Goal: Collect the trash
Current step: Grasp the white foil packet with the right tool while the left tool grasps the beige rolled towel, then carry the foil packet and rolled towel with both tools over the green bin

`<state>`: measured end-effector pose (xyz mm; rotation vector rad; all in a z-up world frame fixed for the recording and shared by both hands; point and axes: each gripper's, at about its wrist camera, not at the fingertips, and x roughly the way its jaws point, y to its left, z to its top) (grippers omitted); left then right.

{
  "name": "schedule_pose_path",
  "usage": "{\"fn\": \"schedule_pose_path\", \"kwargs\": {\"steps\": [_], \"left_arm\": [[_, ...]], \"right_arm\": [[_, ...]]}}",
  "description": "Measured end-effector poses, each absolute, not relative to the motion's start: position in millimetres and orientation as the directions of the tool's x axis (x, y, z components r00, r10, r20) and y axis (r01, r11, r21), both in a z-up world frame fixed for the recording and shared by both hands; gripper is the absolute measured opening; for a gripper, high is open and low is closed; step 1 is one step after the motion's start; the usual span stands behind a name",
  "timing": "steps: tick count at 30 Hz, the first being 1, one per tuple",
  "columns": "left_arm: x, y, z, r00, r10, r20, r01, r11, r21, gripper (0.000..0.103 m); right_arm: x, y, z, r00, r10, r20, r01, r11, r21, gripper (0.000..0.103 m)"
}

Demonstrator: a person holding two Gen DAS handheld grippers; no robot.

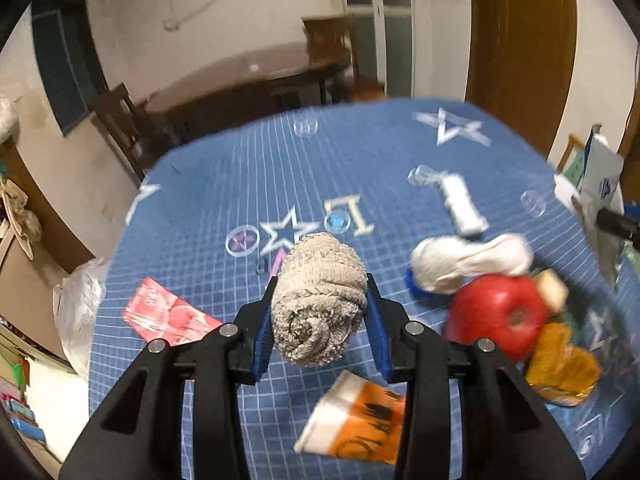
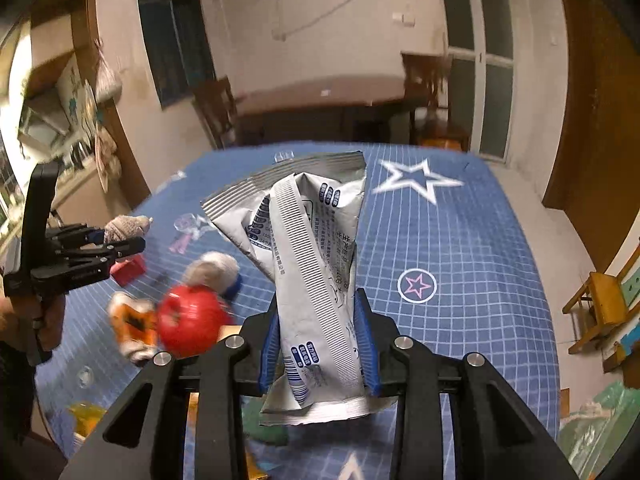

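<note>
The left gripper (image 1: 320,320) has its jaws clamped on a rolled grey sock (image 1: 318,300), its roll axis running along the fingers, lifted above the blue worktop (image 1: 224,184). The right gripper (image 2: 320,344) pinches a crumpled silver wrapper (image 2: 308,264), standing lengthwise up out of its jaws. No bin shows ahead of either.

A red apple (image 1: 498,314) lies on the blue star-patterned tablecloth (image 1: 224,184).
</note>
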<state>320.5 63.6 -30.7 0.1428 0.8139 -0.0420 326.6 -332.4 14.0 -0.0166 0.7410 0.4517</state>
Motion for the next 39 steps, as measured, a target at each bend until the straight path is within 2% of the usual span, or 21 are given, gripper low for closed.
{"fn": "schedule_pose_path", "kwargs": {"steps": [8, 19, 23, 28, 39], "left_arm": [[252, 17, 15, 0.826, -0.061, -0.560, 0.115, 0.992, 0.060, 0.038], [197, -48, 23, 0.908, -0.101, -0.406, 0.103, 0.995, -0.017, 0.039], [176, -64, 22, 0.933, -0.101, -0.346, 0.094, 0.995, -0.036, 0.039], [166, -79, 23, 0.937, -0.126, -0.326, 0.117, 0.992, -0.048, 0.039], [161, -115, 27, 0.931, -0.192, -0.311, 0.184, 0.981, -0.052, 0.039]], "right_arm": [[246, -343, 46, 0.756, 0.369, -0.542, -0.362, 0.924, 0.124, 0.035], [145, -354, 83, 0.918, 0.176, -0.356, -0.195, 0.981, -0.018, 0.035], [118, -362, 88, 0.938, 0.166, -0.305, -0.181, 0.983, -0.020, 0.035], [93, -374, 96, 0.951, 0.152, -0.269, -0.160, 0.987, -0.009, 0.035], [63, -418, 108, 0.959, 0.095, -0.265, -0.099, 0.995, -0.003, 0.035]]}}
